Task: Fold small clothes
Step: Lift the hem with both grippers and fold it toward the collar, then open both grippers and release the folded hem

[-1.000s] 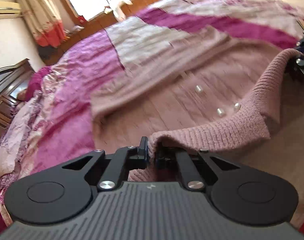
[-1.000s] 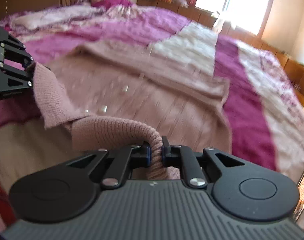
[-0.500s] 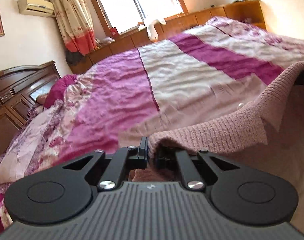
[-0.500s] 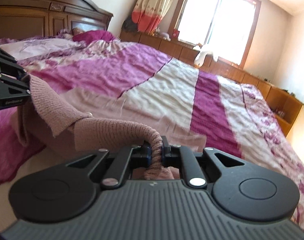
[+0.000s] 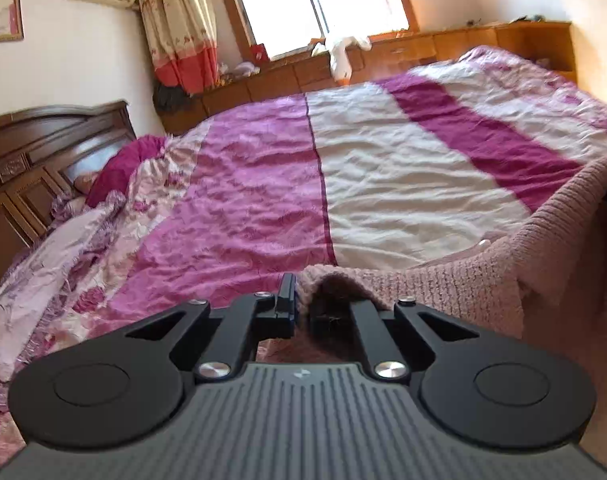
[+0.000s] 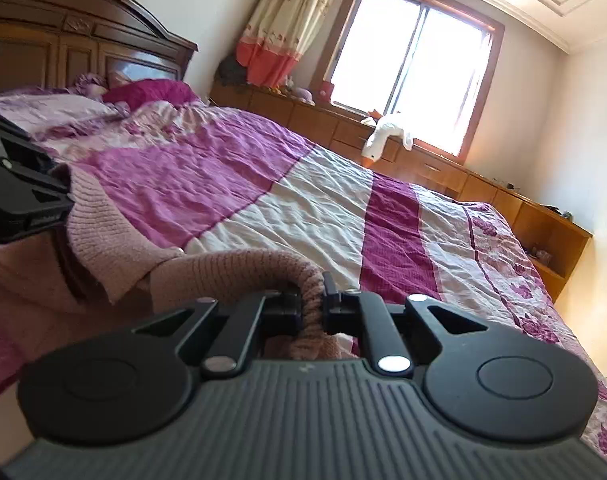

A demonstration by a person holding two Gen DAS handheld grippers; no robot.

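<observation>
The bedspread [image 5: 383, 184] lies broad and bare ahead of both grippers, open from its near edge to the window cabinets [image 6: 423, 164] at its far side. The headboard [image 6: 83, 36] and pillows [image 5: 43, 260] close off one end of the bedspread. Just above its near edge, the pink knit sweater [image 6: 231, 272] stretches between the two grippers and blocks that gap.

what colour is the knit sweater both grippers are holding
Dusty pink sweater, ribbed knit; clearest in the right wrist view.
</observation>
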